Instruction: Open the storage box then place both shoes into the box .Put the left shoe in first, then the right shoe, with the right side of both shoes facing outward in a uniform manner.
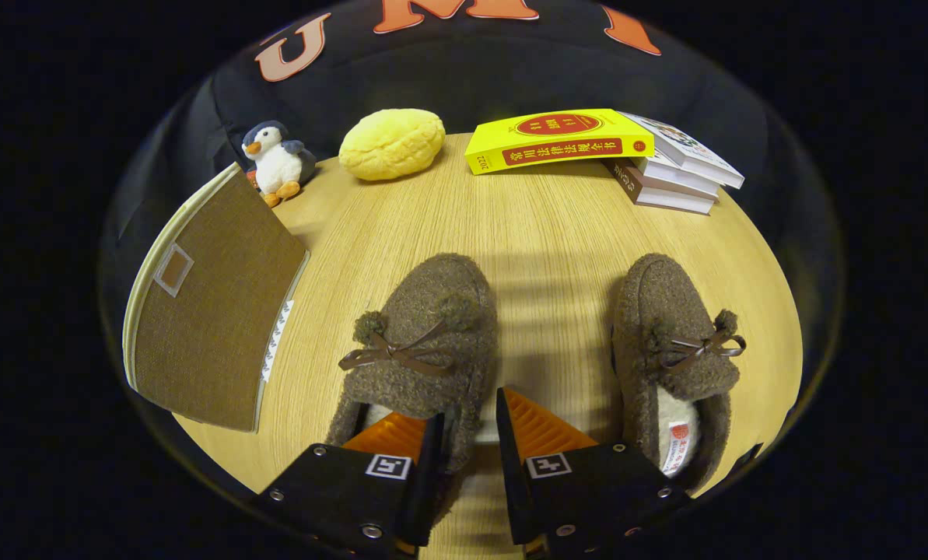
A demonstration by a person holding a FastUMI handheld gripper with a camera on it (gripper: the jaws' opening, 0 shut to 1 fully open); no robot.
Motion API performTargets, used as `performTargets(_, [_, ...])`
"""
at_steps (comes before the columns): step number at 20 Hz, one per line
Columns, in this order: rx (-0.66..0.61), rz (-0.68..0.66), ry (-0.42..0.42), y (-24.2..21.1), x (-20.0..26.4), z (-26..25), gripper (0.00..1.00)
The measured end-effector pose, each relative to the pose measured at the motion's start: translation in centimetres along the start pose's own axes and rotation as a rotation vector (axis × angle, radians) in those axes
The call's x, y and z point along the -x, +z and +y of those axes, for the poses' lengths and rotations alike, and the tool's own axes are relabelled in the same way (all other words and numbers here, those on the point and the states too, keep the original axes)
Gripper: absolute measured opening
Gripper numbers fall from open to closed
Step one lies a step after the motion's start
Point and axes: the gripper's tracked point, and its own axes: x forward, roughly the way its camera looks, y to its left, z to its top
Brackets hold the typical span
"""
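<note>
We have the gripper (467, 439) down at the heel end of the left shoe (421, 350), one finger inside the shoe opening and the other outside, against its side wall nearest the other shoe. The gap between the fingers is narrow and the fuzzy wall sits in it, but we cannot tell for sure whether both are pressing yet or merely straddling the wall. The right shoe (677, 358) lies a little apart on the wooden table (541, 225), toe pointing away from us like its partner. The storage box (215, 311) stands to the left of the left shoe with its brown flap toward us; whether it is open we cannot judge from here.

To do this grasp well, we want the fingers deep enough over the wall that the soft pile does not slip out, and closed firmly before lifting. We then lift straight up so the toe clears the table, and turn toward the box slowly, since a shoe held by one wall will likely sag and swing. We keep the bow (393, 354) side up and mind which flank faces outward.

Beyond the shoes sit a toy penguin (277, 159), a yellow bun-shaped plush (392, 144) and a stack of books (611, 152).
</note>
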Motion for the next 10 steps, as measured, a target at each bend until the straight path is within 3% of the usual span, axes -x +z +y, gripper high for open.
performTargets(5, [-0.046,0.006,-0.005,0.2,-0.3,0.2,0.13])
performTargets(7, [-0.104,0.016,0.029,0.5,0.4,0.8,0.06])
performTargets(10, [-0.119,0.007,0.047,1.3,2.1,1.9,0.04])
